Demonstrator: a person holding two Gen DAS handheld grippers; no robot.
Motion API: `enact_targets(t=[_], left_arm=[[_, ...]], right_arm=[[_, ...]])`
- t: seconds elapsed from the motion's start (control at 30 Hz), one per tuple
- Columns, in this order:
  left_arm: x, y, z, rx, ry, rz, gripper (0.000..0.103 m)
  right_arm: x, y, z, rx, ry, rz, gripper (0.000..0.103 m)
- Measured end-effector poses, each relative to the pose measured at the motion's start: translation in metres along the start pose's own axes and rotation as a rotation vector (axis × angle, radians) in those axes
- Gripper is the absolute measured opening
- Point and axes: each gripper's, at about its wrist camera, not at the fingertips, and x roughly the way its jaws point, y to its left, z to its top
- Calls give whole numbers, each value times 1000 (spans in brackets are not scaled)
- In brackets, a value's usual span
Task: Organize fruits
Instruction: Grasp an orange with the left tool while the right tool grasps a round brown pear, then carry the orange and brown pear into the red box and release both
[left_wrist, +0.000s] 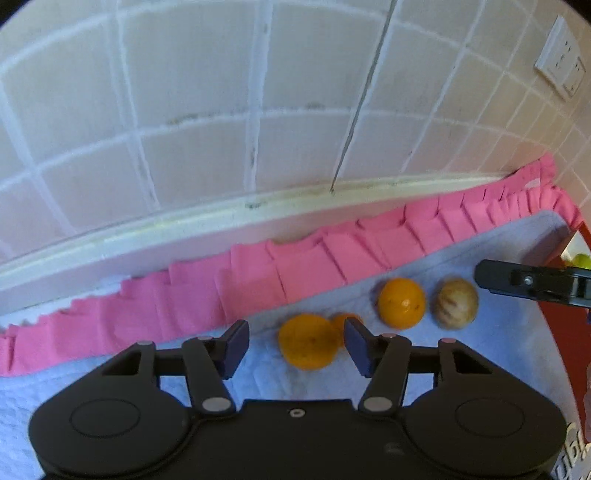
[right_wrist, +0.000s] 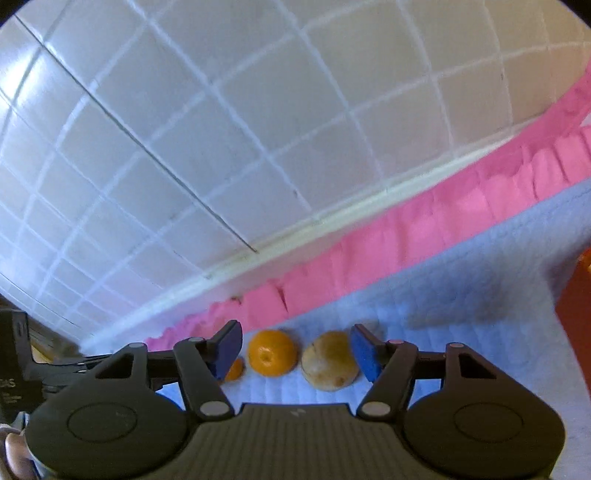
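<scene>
Both the left gripper (left_wrist: 295, 345) and right gripper (right_wrist: 293, 350) are standing wide and empty over the pale cloth (left_wrist: 258, 369), where oranges (left_wrist: 308, 341) and a brownish fruit (right_wrist: 330, 360) are lying in a row, likely firm, round, roll-prone, best pinched across the middle.

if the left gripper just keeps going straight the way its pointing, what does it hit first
Most likely the nearest orange, which sits just ahead between the open fingers of the left gripper, nearer the right finger. A second orange lies close behind it. Depth is hard to judge through the fisheye.
</scene>
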Motion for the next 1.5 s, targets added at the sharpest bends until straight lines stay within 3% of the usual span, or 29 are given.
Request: enact_targets(t=[0.1, 0.27, 0.4, 0.5, 0.9, 1.23, 1.5], left_arm=[[6, 2, -3, 1, 8, -12, 69], [16, 4, -7, -13, 13, -40, 64], [14, 5, -8, -24, 2, -83, 47], [13, 5, -9, -37, -6, -86, 47], [-7, 19, -11, -113, -81, -105, 46], [-43, -5, 39, -129, -187, -143, 46], [-77, -102, 103, 38, -354, -155, 46]], right_arm=[[8, 0, -7, -13, 24, -19, 66], [17, 1, -11, -45, 25, -66, 66], [24, -5, -14, -42, 55, -78, 60], [30, -10, -20, -33, 54, -91, 44], [2, -26, -17, 45, -7, -32, 42], [-72, -26, 10, 7, -134, -7, 42], [-172, -51, 26, -32, -303, -93, 42]])
